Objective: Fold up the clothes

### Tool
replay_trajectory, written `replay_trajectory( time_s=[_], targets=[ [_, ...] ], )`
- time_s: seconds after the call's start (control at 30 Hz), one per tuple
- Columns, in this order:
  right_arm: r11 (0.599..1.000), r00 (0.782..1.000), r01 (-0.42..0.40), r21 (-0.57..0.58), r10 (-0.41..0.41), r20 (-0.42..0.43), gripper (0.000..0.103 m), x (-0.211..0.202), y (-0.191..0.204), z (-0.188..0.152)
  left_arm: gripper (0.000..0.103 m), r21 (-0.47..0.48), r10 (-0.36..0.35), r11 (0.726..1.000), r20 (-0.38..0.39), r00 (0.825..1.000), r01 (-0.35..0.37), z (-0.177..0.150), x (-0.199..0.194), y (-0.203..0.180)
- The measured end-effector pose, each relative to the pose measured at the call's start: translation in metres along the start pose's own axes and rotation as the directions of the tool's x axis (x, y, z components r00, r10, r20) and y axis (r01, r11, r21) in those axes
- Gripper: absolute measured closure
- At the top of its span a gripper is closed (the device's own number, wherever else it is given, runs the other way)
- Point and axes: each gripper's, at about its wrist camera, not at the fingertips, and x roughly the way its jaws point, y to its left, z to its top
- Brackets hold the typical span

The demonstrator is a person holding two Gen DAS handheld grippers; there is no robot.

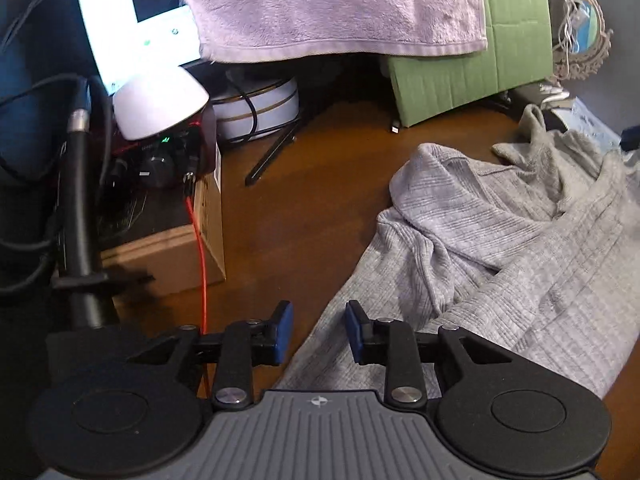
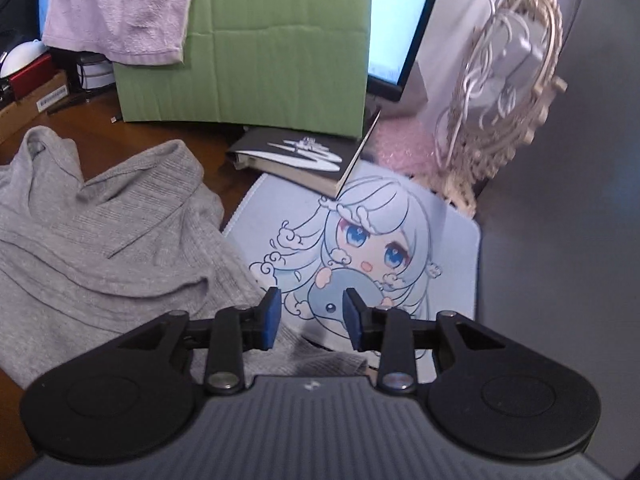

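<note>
A brown desk (image 1: 320,184) holds everything. The biggest thing on it is a gray sweater (image 1: 520,248), the thing to be folded. It lies bunched up and wrinkled, with its collar at the far end. In the left wrist view the sweater fills the right side of the desk and comes all the way near. In the right wrist view it fills the left side, and its near edge lies over a blue mat (image 2: 440,240) with a cartoon girl on it. Far back stands a green box (image 2: 280,60). A purple towel (image 1: 332,8) hangs over its top. A bright screen (image 2: 400,20) stands to the right of the box, and a black book (image 2: 304,156) rests partly on the far edge of the mat. A bundle of white cords (image 2: 508,80) hangs far right. On the far left of the desk sits a cardboard box (image 1: 192,248) with dark gear and a red wire (image 1: 200,256) on it, and a white lamp head (image 1: 160,104) just behind. A round white tin (image 1: 260,112) sits near it. The left gripper (image 1: 319,330) is partly open, with a clear gap between its blue pads (image 1: 283,332). It holds nothing. It hangs over the left edge of the sweater, where cloth meets bare desk. The right gripper (image 2: 309,318) is partly open too, and it holds nothing. It hangs over the spot where the sweater's right edge meets the mat.
</note>
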Motion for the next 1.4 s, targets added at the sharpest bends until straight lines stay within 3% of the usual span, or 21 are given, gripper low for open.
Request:
replay_trajectory(
  time_s=[0.07, 0.1, 0.2, 0.23, 0.27, 0.4, 0.47, 0.57, 0.63, 0.67, 0.7, 0.83, 0.9, 1.0, 1.1, 1.17, 1.27, 1.4],
  targets=[
    [0.997, 0.997, -0.07, 0.024, 0.07, -0.013, 0.066, 0.007, -0.004, 0.0, 0.085, 0.001, -0.019, 1.0, -0.001, 1.0, 0.019, -0.004, -0.003, -0.001],
    [0.995, 0.995, -0.097, 0.027, 0.097, -0.024, 0.066, 0.01, -0.004, -0.002, 0.1, 0.001, -0.027, 1.0, -0.003, 1.0, 0.027, -0.006, -0.005, -0.002],
    [0.995, 0.992, -0.099, 0.019, 0.1, -0.073, 0.071, 0.024, 0.003, -0.005, 0.101, -0.007, 0.014, 1.0, 0.001, 1.0, -0.014, -0.011, -0.01, -0.002],
    [0.994, 0.992, -0.108, 0.029, 0.11, -0.061, 0.079, 0.024, 0.003, -0.005, 0.101, -0.018, 0.032, 0.999, 0.002, 0.999, -0.031, -0.015, -0.013, -0.001],
    [0.991, 0.989, -0.129, 0.046, 0.132, -0.06, 0.101, 0.024, 0.003, -0.005, 0.101, -0.03, 0.049, 0.998, 0.003, 0.999, -0.049, -0.018, -0.016, 0.0],
    [0.998, 0.999, -0.003, 0.057, 0.006, -0.044, 0.101, 0.009, 0.001, -0.006, 0.101, -0.098, 0.072, 0.993, -0.008, 0.997, -0.073, -0.031, -0.032, 0.009],
    [0.997, 0.998, -0.005, 0.072, 0.009, -0.057, 0.101, 0.003, -0.004, -0.009, 0.101, -0.129, 0.058, 0.99, -0.017, 0.998, -0.06, -0.037, -0.037, 0.013],
    [0.999, 0.998, 0.011, 0.041, -0.009, -0.067, 0.099, -0.003, -0.002, -0.011, 0.1, -0.152, 0.054, 0.987, -0.027, 0.998, -0.058, -0.037, -0.041, 0.015],
    [1.0, 0.998, 0.026, 0.013, -0.025, -0.055, 0.093, -0.007, 0.0, -0.007, 0.088, -0.15, 0.079, 0.985, -0.019, 0.997, -0.081, -0.034, -0.046, 0.013],
    [0.999, 0.998, 0.032, -0.007, -0.032, -0.046, 0.084, -0.01, 0.001, -0.004, 0.085, -0.148, 0.088, 0.985, -0.008, 0.996, -0.088, -0.032, -0.049, 0.012],
    [0.999, 0.999, 0.038, -0.025, -0.039, -0.028, 0.075, -0.016, 0.002, -0.001, 0.081, -0.147, 0.091, 0.985, 0.003, 0.996, -0.09, -0.03, -0.054, 0.012],
    [0.99, 0.997, 0.025, -0.141, -0.016, 0.069, 0.07, -0.041, 0.011, 0.021, 0.08, -0.14, 0.078, 0.988, 0.06, 0.995, -0.069, -0.018, -0.074, 0.013],
    [0.969, 0.991, 0.023, -0.245, 0.01, 0.131, 0.058, -0.052, 0.021, 0.035, 0.077, -0.108, 0.057, 0.993, 0.094, 0.994, -0.046, -0.007, -0.079, 0.007],
    [0.897, 0.985, -0.018, -0.442, 0.092, 0.146, 0.054, -0.051, 0.039, 0.058, 0.073, -0.017, 0.02, 1.0, 0.134, 0.991, -0.018, 0.011, -0.074, -0.011],
    [0.784, 0.982, -0.044, -0.619, 0.149, 0.119, 0.054, -0.034, 0.058, 0.08, 0.072, 0.066, -0.011, 0.998, 0.144, 0.989, 0.002, 0.03, -0.058, -0.032],
    [0.685, 0.977, -0.044, -0.727, 0.181, 0.111, 0.054, -0.018, 0.071, 0.088, 0.072, 0.095, -0.034, 0.995, 0.13, 0.991, 0.022, 0.04, -0.043, -0.041],
    [0.506, 0.988, -0.057, -0.861, 0.154, 0.024, 0.054, 0.015, 0.091, 0.094, 0.072, 0.109, -0.047, 0.993, 0.104, 0.993, 0.036, 0.05, -0.027, -0.045],
    [0.267, 0.988, -0.113, -0.957, 0.132, -0.079, 0.054, 0.046, 0.11, 0.093, 0.072, 0.095, -0.037, 0.995, 0.094, 0.995, 0.028, 0.051, -0.024, -0.044]
  ],
)
